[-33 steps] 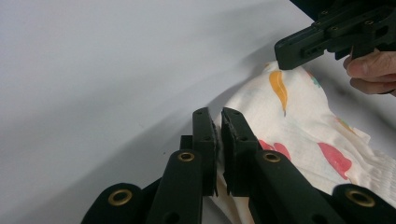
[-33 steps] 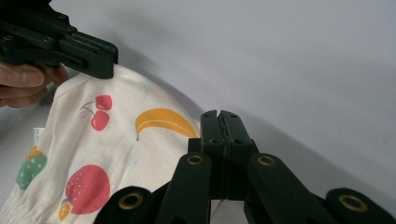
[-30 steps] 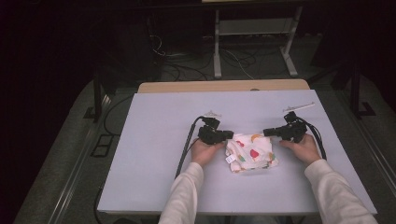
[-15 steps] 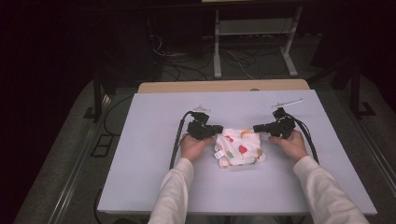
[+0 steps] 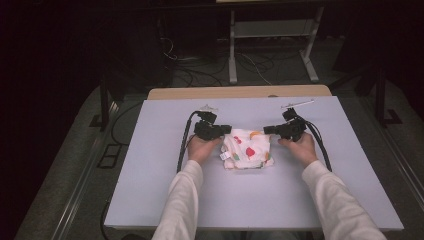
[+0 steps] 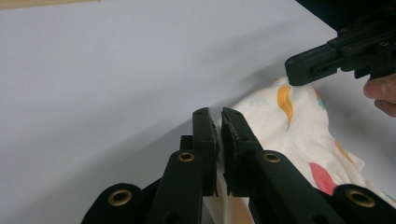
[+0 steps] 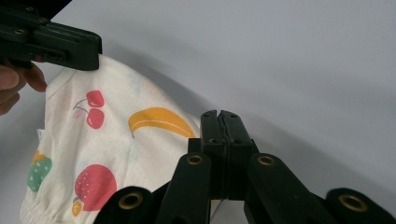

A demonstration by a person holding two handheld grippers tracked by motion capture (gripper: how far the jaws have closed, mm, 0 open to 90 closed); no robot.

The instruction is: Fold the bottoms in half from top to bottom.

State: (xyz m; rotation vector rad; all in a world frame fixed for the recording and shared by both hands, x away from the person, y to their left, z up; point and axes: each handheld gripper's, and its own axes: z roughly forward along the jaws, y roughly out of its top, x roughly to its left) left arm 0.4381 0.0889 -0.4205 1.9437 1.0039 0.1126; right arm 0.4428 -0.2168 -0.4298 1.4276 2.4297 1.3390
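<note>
A white cloth (image 5: 247, 150) printed with coloured fruit is held up by its far edge between my two grippers, and the rest of it hangs down onto the pale table (image 5: 150, 165). My left gripper (image 5: 226, 131) is shut on the cloth's left corner. In the left gripper view the jaws (image 6: 219, 122) pinch the fabric (image 6: 289, 116), with the other gripper (image 6: 327, 60) beyond. My right gripper (image 5: 267, 130) is shut on the right corner. In the right gripper view its jaws (image 7: 220, 117) close at the edge of the cloth (image 7: 116, 140), and the other gripper (image 7: 51, 44) is at the top left.
A black cable (image 5: 184, 145) trails from the left gripper across the table, and another cable (image 5: 320, 145) runs from the right one. A wooden strip (image 5: 240, 93) borders the table's far edge. Behind it are a dark floor and a white stand (image 5: 270, 30).
Both hands have moved left and slightly away from the person, carrying the cloth with them. Both grips are unchanged.
</note>
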